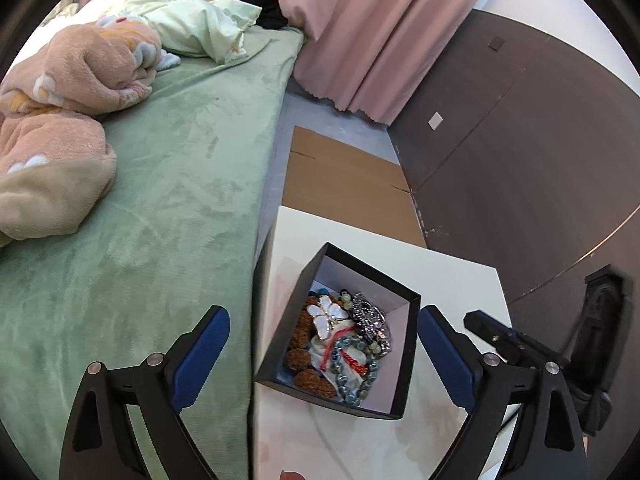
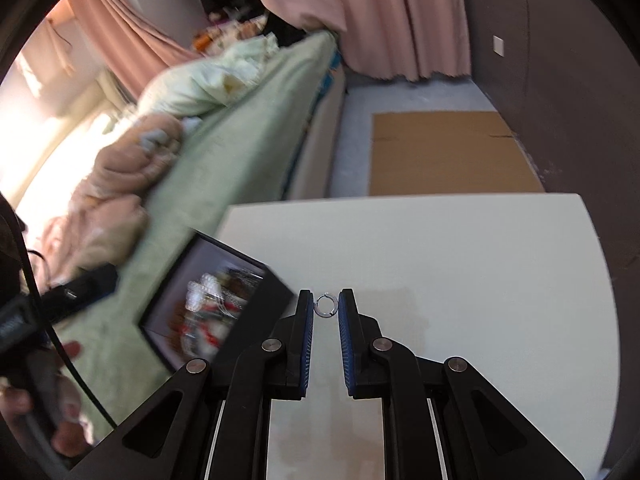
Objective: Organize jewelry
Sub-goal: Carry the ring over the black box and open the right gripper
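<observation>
We judged the sorting barely begun. Nearly all the jewelry [image 1: 344,340] lay heaped in the black box [image 1: 404,360] on the bench [image 1: 452,280]: a white flower brooch [image 1: 326,314], brown beads [image 1: 298,358], grey-green beads [image 1: 352,376] and a dark chain [image 1: 370,314], tangled together. Only one piece was out, a small silver ring [image 2: 326,306], which our right gripper [image 2: 325,308] had its jaws clenched on at the very tips, above bare bench just right of the box. Our left gripper [image 1: 320,356] had its jaws released wide, straddling the box without touching it.

The left view showed the heap sharply, piece by piece, and the right gripper's dark side, but not the ring. The right view showed the ring and the grip plainly, while the box was a blur there; it also caught the fingers of our left hand [image 2: 24,404] at the lower left.
</observation>
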Demonstrator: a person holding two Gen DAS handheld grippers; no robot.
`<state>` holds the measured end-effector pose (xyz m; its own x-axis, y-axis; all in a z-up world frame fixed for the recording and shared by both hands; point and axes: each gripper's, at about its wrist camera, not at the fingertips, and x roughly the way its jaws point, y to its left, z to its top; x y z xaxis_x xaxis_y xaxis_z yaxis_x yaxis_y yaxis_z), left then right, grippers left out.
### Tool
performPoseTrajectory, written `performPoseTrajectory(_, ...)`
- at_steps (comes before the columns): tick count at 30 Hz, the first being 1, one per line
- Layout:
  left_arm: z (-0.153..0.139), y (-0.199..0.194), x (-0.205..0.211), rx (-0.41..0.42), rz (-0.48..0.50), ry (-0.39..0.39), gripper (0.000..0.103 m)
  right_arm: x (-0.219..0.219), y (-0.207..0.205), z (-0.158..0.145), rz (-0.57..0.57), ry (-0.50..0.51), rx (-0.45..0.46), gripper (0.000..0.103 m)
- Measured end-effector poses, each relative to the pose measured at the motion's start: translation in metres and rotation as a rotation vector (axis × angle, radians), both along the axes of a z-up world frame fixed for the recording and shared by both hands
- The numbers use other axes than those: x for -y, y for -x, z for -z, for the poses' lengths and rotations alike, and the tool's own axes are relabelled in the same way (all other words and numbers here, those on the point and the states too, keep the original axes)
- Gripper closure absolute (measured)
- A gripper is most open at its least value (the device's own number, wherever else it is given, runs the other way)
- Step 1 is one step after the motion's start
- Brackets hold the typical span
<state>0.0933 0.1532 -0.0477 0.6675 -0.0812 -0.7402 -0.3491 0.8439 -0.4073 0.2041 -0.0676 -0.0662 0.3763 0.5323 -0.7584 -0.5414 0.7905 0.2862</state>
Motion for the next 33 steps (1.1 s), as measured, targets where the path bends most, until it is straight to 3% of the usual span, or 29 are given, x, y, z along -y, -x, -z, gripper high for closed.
performPoseTrajectory(12, -0.002, 0.007, -0.01, 0.007, -0.017, -0.006, 0.007, -0.045, 0.011, -0.004, -0.05, -0.183, -0.046, 0.086)
performPoseTrajectory(15, -0.003, 0.008, -0.012, 0.008, -0.024, -0.009, 0.007, -0.044, 0.007, 0.001, -0.033, -0.203, -0.083, 0.059)
performPoseTrajectory(20, -0.004, 0.007, -0.009, 0.013, -0.019, -0.018, 0.007, -0.03, 0.006, -0.003, -0.001, -0.207, -0.077, 0.056)
performPoseTrajectory(29, -0.01, 0.009, 0.01, 0.015, -0.021, -0.075, 0.007, 0.002, 0.018, -0.008, 0.054, -0.149, -0.05, 0.037)
performPoseTrajectory(33, -0.015, 0.015, 0.024, 0.037, -0.007, -0.118, 0.007, 0.02, 0.026, -0.016, 0.087, -0.141, -0.033, 0.017)
